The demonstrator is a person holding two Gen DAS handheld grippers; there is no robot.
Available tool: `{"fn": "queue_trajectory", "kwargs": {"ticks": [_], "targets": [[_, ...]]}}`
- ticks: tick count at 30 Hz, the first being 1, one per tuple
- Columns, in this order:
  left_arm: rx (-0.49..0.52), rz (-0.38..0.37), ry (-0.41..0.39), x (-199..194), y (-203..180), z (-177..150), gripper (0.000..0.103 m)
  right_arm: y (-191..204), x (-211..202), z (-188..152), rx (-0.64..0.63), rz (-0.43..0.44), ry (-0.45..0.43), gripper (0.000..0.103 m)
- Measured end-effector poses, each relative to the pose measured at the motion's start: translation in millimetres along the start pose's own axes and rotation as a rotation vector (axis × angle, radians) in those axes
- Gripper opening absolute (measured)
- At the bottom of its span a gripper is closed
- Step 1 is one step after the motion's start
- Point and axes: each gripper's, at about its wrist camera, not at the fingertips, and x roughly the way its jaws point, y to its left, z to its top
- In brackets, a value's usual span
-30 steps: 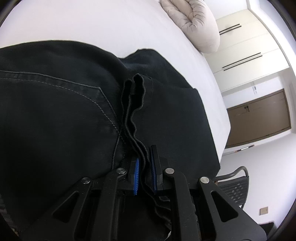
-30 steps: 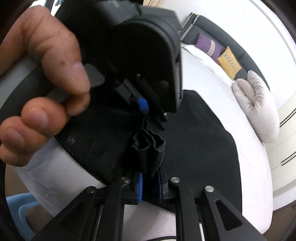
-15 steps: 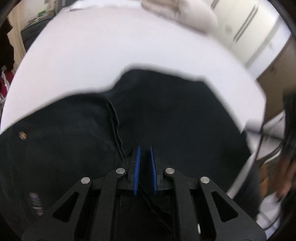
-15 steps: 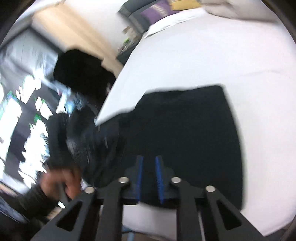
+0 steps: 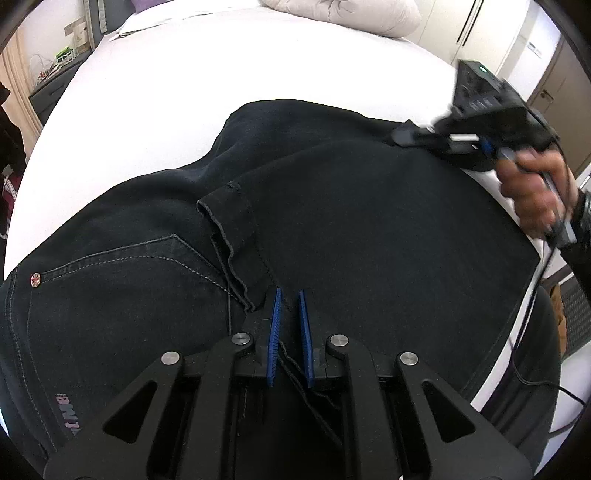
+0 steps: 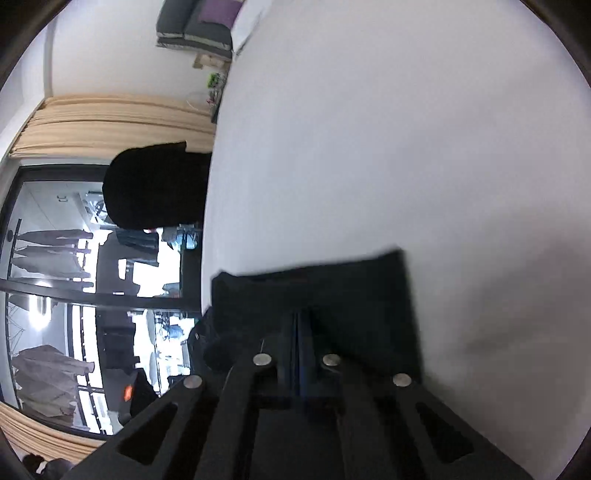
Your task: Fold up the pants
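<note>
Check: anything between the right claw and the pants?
Nothing visible. The right claw, jaws just closed with nothing between them, hangs right over the pants on the white bed; no other object lies between.

Matt black denim pants (image 5: 332, 221) — smooth white sheet (image 5: 166, 92).

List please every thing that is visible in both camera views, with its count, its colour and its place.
dark denim pants: one, black, folded on the bed.
white bed sheet: one, white, under the pants.
puffy beige pillow: one, beige, far end of the bed.
purple cushion: one, purple, on a grey seat beyond the bed.
beige curtains: beige, by the window.
left hand-held gripper: black, blue pads, nearly shut, over the pants.
right hand-held gripper: black, shut, at the pants' edge.
hand: one, holding the right hand-held gripper.
</note>
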Motion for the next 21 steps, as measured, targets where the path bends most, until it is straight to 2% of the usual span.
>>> {"fn": "queue_trajectory", "kwargs": {"ticks": [3, 9, 14, 17, 21], "targets": [[0.005, 0.010, -0.006, 1.2, 5.1, 2.5, 0.010, 5.9, -8.5, -28.4, -0.033, 0.001, 0.027, 0.000], [-0.005, 0.003, -0.013, 0.7, 0.2, -5.2, 0.010, 19.7, -32.2, -124.9, -0.107, -0.100, 0.100, 0.000], [-0.015, -0.009, -0.021, -4.4, 15.4, -11.4, 0.010, 19.3, -67.1, -171.2, -0.055, -0.126, 0.021, 0.001], [-0.026, -0.021, -0.029, -7.5, 24.8, -11.8, 0.010, 32.4, -80.9, -187.2, -0.089, -0.184, -0.025, 0.005], [-0.034, -0.024, -0.040, -8.8, 27.8, -14.2, 0.010, 63.2, -91.2, -186.4, -0.094, -0.078, -0.176, 0.008]]}}
